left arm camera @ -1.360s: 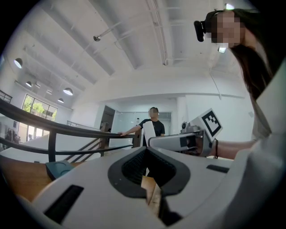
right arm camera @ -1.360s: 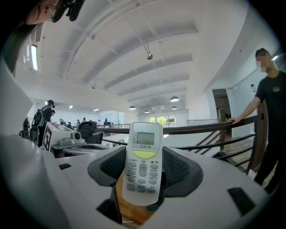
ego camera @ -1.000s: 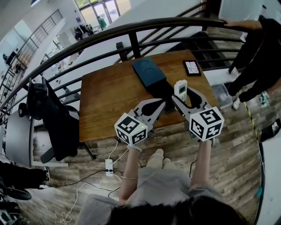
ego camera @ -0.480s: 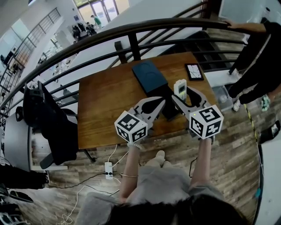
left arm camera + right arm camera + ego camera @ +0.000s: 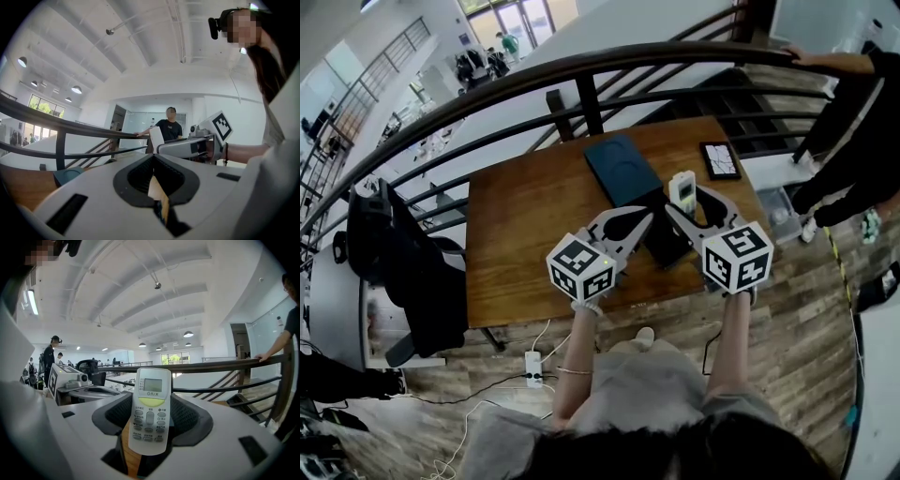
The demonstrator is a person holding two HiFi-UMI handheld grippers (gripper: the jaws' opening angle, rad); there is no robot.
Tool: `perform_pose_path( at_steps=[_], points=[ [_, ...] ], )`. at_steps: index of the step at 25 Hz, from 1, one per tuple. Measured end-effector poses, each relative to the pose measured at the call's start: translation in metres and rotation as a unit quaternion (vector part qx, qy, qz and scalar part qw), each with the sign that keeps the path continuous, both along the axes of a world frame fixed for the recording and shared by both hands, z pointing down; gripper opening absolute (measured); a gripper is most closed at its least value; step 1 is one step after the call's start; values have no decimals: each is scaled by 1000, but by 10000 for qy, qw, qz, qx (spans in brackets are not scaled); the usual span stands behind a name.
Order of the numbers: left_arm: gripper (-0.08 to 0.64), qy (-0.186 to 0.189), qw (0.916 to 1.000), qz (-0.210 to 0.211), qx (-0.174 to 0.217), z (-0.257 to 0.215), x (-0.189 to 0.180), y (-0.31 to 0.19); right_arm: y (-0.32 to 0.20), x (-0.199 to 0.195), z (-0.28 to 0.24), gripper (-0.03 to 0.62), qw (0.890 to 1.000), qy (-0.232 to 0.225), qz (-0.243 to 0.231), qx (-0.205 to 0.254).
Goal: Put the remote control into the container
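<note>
Right gripper (image 5: 686,210): jaws clamped on the white rectangular remote control with grey buttons (image 5: 149,416), held at centre-right of the head view, over the brown wooden table (image 5: 525,220). Left gripper (image 5: 153,158): jaws together, empty. The black box-shaped container (image 5: 661,240) sits just lower-left of the remote. Judged: pickup done; placing and release remain.

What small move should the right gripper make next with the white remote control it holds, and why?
Probably ease the right gripper a little left and down, toward the black rectangular container on the wooden table. Its fingers are shut on the white plastic remote control, which in the head view sits at the container's right edge, not yet inside.
</note>
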State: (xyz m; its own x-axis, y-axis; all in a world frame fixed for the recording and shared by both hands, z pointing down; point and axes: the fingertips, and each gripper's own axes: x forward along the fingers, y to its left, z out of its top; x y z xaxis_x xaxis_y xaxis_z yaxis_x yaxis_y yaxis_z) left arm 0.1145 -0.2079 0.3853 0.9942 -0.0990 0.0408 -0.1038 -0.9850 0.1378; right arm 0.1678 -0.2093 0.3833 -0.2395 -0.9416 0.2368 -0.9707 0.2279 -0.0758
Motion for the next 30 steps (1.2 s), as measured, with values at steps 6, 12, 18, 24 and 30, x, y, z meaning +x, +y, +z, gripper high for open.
perform_pose_path(
  at_steps=[6,12,18,24,30],
  points=[
    [4,-53,9998,-138,-126,10,3,-6,-7,5,12,247,9997,-6,-141,-175],
    [5,-158,9984,-433,-321,25,12,-14,-20,11,21,247,9977,42,-532,-408],
    [5,-217,9953,-747,-580,41,18,-27,-38,16,40,247,9934,81,-876,-737],
    [4,-327,9901,-1074,-843,61,13,-33,-46,12,68,247,9861,213,-1184,-1142],
    [5,-287,9842,-1299,-1167,84,10,-41,-56,8,97,247,9786,214,-1450,-1444]
  ],
)
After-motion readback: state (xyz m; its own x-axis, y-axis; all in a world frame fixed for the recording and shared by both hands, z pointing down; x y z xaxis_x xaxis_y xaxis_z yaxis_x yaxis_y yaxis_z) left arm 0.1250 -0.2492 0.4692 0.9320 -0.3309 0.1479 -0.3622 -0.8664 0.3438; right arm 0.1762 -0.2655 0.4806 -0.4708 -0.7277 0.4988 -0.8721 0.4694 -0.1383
